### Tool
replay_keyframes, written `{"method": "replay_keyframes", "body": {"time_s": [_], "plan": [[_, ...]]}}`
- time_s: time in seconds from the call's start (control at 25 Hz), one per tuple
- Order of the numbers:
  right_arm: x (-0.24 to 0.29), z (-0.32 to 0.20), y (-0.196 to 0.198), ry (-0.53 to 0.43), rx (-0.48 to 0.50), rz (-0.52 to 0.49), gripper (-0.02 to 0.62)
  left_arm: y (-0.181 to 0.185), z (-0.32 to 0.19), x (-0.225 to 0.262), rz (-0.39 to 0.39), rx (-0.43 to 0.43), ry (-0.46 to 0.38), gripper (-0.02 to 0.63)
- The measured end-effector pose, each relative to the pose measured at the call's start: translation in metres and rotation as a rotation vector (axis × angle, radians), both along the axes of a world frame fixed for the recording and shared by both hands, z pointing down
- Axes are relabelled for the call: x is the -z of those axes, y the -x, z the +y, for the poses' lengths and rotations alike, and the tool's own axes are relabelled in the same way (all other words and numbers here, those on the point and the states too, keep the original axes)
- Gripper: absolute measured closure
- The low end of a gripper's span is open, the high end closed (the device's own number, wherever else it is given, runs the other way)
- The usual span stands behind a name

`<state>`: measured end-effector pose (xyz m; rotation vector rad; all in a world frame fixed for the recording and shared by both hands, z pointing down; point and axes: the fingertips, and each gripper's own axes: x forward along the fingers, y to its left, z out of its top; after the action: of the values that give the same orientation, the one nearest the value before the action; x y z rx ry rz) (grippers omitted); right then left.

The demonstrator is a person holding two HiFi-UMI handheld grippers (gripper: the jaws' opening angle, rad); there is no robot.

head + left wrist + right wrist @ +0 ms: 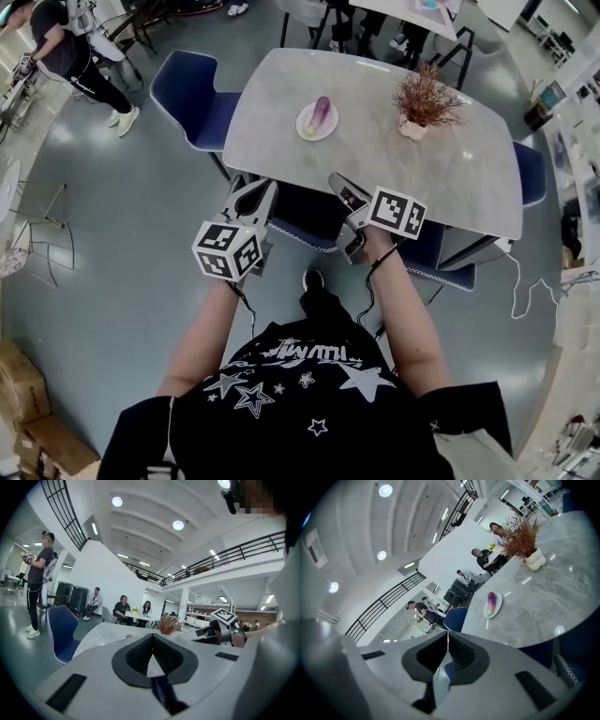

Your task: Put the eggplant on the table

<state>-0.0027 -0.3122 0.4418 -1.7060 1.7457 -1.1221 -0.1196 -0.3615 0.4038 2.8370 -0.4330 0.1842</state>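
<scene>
A purple eggplant [320, 111] lies on a small white plate [309, 131] on the grey marble table [450, 173], left of its middle. The right gripper view shows the eggplant [491, 603] and its plate [497, 605] from the side, far ahead. Both grippers are held in front of the table's near edge, above the floor and well short of the plate. My left gripper [255, 195] is shut and holds nothing, its pads meeting at their tips [151, 641]. My right gripper [339, 189] is shut and empty too [446, 644].
A dried plant in a white vase [424, 101] stands on the table right of the plate. Blue chairs stand at the table's left [187, 94], at its right end [531, 173] and tucked under its near edge [309, 220]. A person [66, 52] stands far left.
</scene>
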Motion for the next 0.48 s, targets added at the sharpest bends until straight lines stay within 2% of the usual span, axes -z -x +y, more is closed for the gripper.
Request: {"method": "replay_keyframes", "body": {"time_s": [0.28,0.48], "plan": [[0.007,0.043,0.053,0.002,-0.003,0.088,0.589,0.054,0.046,0.000,-0.006,-0.004,-0.006,0.598],[0.013,0.071,0.091,0.007,0.000,0.110,0.589,0.088,0.072,0.002,-0.001,-0.005,0.003,0.598]]}}
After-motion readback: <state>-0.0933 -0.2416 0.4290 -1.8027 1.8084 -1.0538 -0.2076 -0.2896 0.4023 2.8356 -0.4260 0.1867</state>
